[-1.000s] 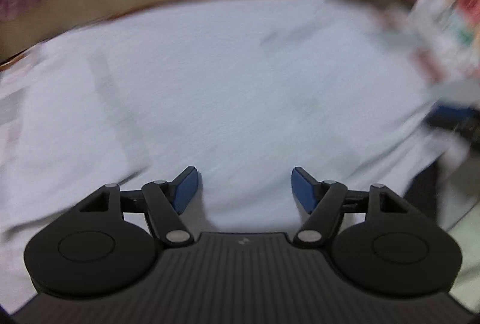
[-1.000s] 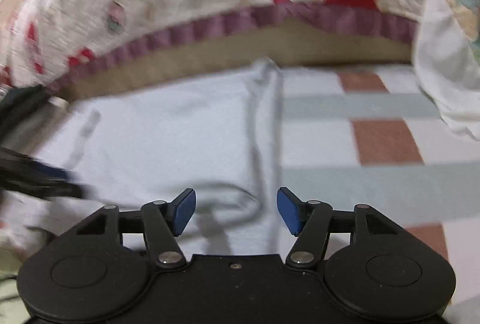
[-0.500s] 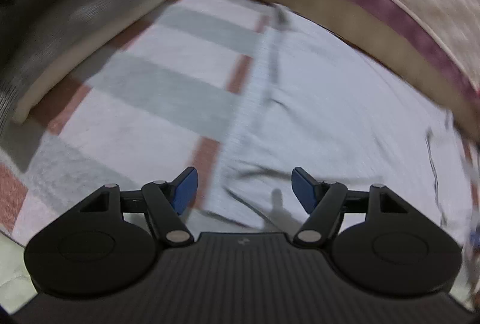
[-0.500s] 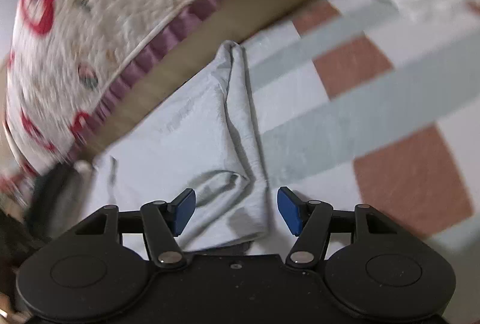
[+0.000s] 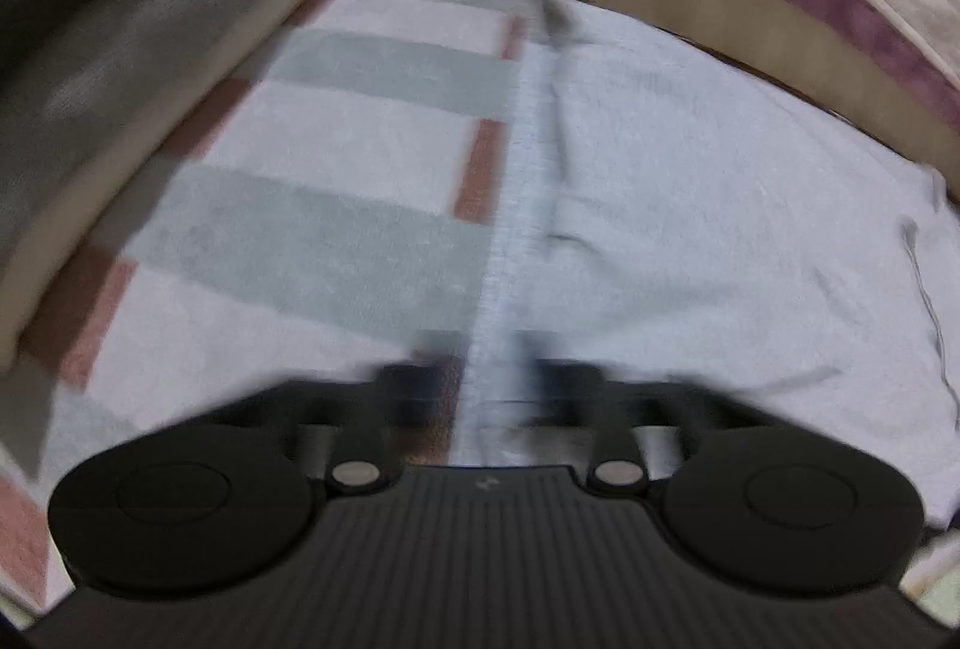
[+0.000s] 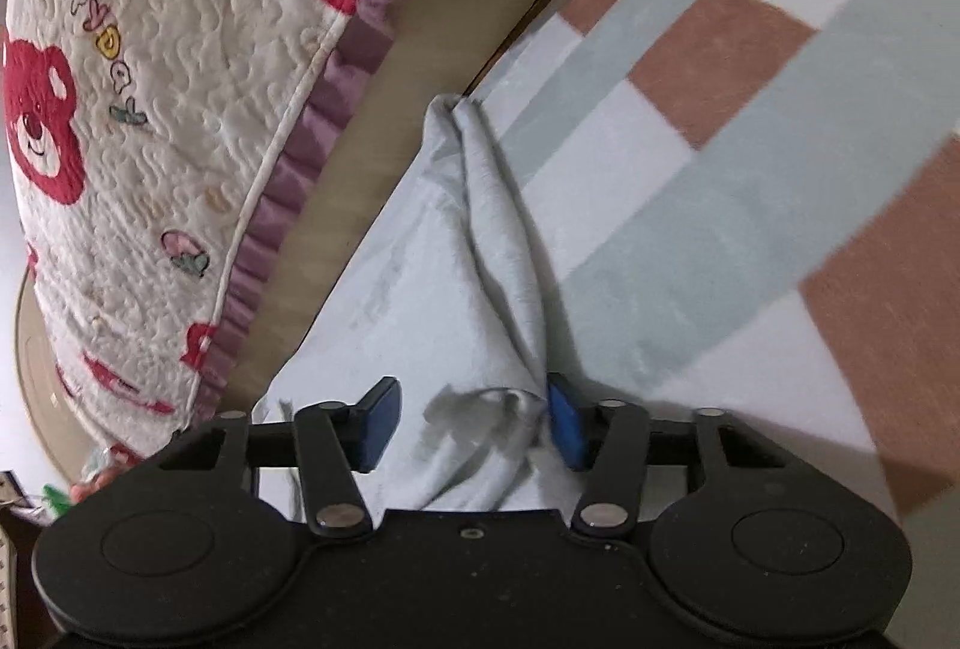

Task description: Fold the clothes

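The pale blue-grey garment [image 5: 690, 241] lies spread flat on the checked cover. In the left wrist view its ribbed hem edge runs from 6 toward 12 o'clock. In the right wrist view a bunched fold [image 6: 498, 241] rises toward 12 o'clock.

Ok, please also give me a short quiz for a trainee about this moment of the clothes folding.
1. True or false: both pads of the right gripper press on the light blue garment.
2. What lies under the garment? A: bare wood. B: a checked mat. C: a black tray.
3. Fill in: the quilted cover shows red ___ faces.

Key:
1. False. The jaws have just been closing and the garment's folded corner is between them, but one pad stands clear of it.
2. B.
3. Bear.
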`<state>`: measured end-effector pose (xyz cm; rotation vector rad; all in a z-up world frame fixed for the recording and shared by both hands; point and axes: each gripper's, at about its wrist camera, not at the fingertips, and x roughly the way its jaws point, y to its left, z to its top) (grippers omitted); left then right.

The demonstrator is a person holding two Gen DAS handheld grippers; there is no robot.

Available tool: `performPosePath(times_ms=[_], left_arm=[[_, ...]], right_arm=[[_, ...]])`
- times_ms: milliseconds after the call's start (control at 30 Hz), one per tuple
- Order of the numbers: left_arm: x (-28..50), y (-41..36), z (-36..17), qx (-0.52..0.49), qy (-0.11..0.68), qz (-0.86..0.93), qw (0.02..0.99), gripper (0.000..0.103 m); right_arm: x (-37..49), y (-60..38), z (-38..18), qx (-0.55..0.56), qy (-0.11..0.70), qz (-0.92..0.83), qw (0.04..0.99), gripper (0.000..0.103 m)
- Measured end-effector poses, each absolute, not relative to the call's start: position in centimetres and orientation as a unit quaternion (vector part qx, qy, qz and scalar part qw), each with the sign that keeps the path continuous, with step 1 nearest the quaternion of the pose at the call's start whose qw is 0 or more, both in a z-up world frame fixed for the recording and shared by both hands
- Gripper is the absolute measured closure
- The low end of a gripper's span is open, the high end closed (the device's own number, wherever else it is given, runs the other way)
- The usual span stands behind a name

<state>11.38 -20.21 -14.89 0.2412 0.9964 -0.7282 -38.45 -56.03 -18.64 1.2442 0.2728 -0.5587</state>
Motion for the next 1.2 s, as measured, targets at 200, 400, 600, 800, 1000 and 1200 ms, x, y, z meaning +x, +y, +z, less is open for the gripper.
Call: performPosePath(times_ms=[200, 400, 600, 800, 1000, 1200], left_arm=[[11.6, -19.2, -15.1, 0.116, 0.469, -0.299, 0.823, 0.101], [8.7, -19.7, -12.0, 0.116, 0.401, -0.352, 0.837, 0.061], [6.0, -23.1, -12.4, 0.094, 0.392, -0.455, 0.794, 0.049], [6.0, -26.0, -14.6, 0.034, 0.472, -0.457, 0.753, 0.049], [4.3, -28.0, -15.2, 0.043, 0.48, -0.467, 0.741, 0.052], [4.4, -28.8, -14.8, 0.119, 0.465, -0.445, 0.756, 0.062]], right_arm=[[-38.3, -55.3, -18.3, 0.571, 0.123, -0.286, 0.76, 0.048], [-37.8, -55.6, -18.4, 0.558, 0.125, -0.279, 0.771, 0.054], [-36.3, -54.9, -14.7, 0.474, 0.144, -0.278, 0.823, 0.089], [-35.9, -55.1, -16.1, 0.486, 0.179, -0.316, 0.795, 0.076], [-36.7, -53.9, -18.7, 0.555, 0.095, -0.327, 0.759, 0.054], [-33.0, -54.1, -15.7, 0.519, 0.117, -0.314, 0.786, 0.09]])
